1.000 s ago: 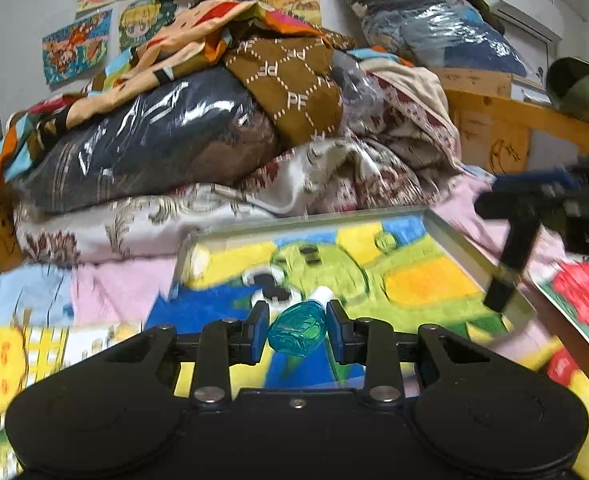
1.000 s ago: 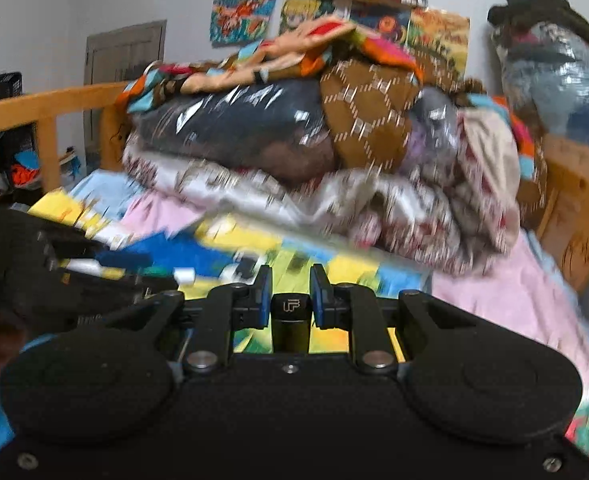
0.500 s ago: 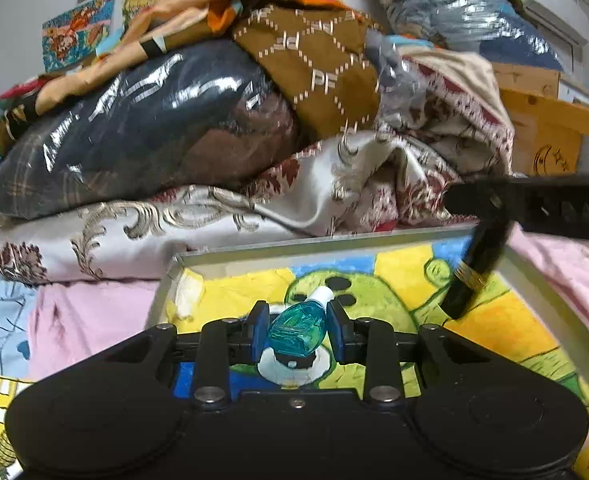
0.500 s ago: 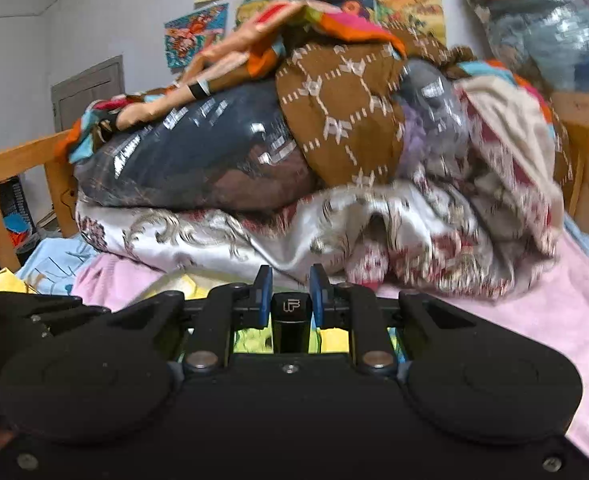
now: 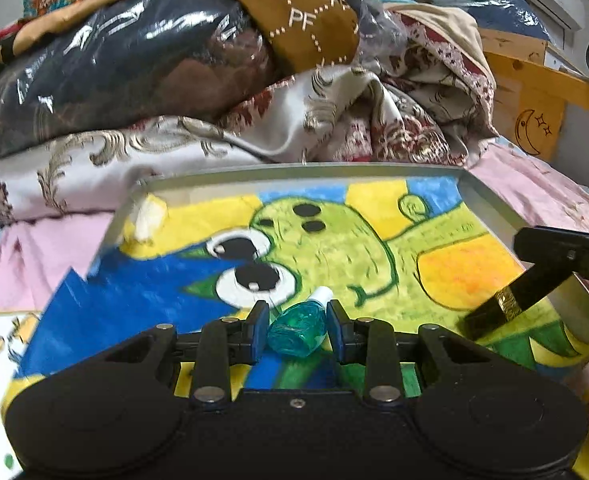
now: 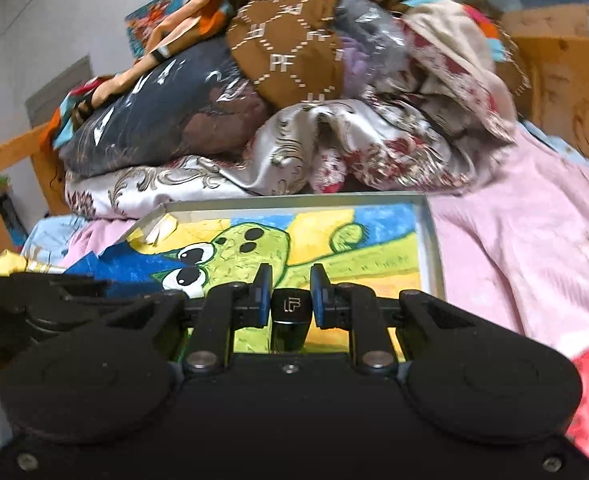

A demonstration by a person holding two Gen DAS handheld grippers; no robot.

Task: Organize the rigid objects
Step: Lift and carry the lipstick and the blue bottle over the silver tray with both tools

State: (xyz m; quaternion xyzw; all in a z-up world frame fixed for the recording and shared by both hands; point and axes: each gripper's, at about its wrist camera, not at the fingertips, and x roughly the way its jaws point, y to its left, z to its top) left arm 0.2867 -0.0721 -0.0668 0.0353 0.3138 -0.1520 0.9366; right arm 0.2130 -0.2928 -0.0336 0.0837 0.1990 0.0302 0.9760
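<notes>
A large heap of bedding (image 5: 230, 92) occupies the far side of the bed, directly behind the tray and touching its far rim. It comprises a dark plastic-wrapped bundle (image 5: 126, 60), a brown patterned blanket (image 5: 294, 8) and a floral quilt (image 6: 374, 148). A wooden bed frame (image 5: 534, 92) borders the right side. The shallow metal tray (image 5: 490, 208) lies on the pink sheet (image 6: 514, 240); a painted sheet with a green cartoon creature (image 5: 334, 248) lines its floor.

The left gripper (image 5: 297, 322) is clamped on a small teal bottle (image 5: 299, 327), white cap pointing forward, held over the near part of the tray. The right gripper (image 6: 291, 294) is closed on a black tube (image 6: 290, 316) bearing a logo; in the left view this tube (image 5: 510, 304) slants down over the tray's right side, gold band visible.

The tube's lower end is hidden behind the left gripper body. Whether either item touches the tray cannot be determined.
</notes>
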